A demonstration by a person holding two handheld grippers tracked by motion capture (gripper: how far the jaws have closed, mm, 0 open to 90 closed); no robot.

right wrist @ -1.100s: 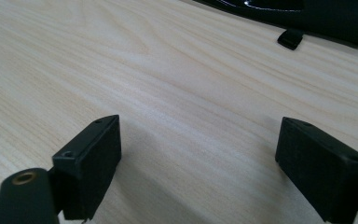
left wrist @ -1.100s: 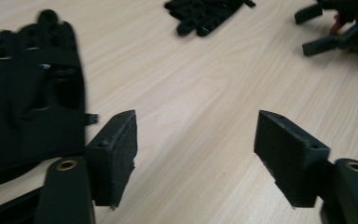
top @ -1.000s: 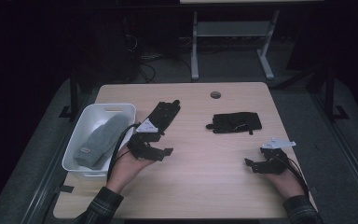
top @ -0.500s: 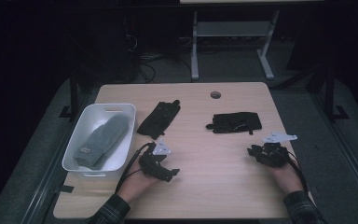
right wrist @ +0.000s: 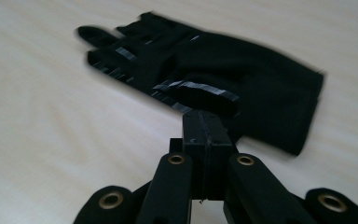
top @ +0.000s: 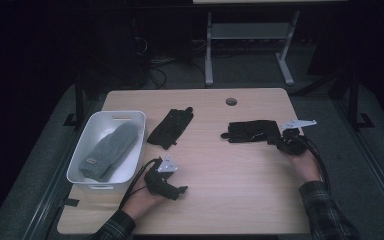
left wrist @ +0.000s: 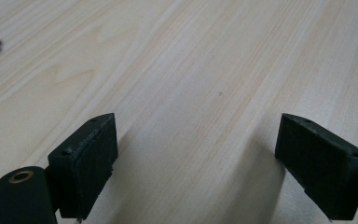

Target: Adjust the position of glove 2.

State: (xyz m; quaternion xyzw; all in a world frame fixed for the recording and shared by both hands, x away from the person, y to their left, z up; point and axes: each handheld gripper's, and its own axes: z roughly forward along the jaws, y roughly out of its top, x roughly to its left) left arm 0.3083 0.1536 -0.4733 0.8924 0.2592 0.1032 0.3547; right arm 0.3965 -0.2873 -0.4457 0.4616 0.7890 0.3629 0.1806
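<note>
The wooden counter [top: 230,200] is laid out for a sorting job, and it is judged that handwear is being gathered into one container.

A white bin [top: 130,116] is set at the counter's left edge, within reach of the left hand. A grey mitten [top: 107,150] is lodged inside it, lying lengthwise. This suggests the bin is the collecting point.

Two items are left on the bare wood. A black glove [top: 252,131] is spread flat on the right side, with its fingers pointed toward the centre and its cuff turned toward the right hand. The cuff is thus offered as the nearest edge to pinch. A second black glove [top: 171,127] is laid near the bin, untouched by either tool.

The right gripper [top: 279,141] is brought up to the cuff of the black glove. In the right gripper view its jaws are seen pressed together [right wrist: 207,126], having just been closing, with the tips at the cuff edge. Whether cloth is pinched between them cannot be told.

The left gripper [top: 177,190] is held low over empty wood near the front edge, well apart from both gloves. Its jaws are spread wide [left wrist: 196,154], having just been opening, and nothing is found between them. It is judged to be parked clear while the right side works.
</note>
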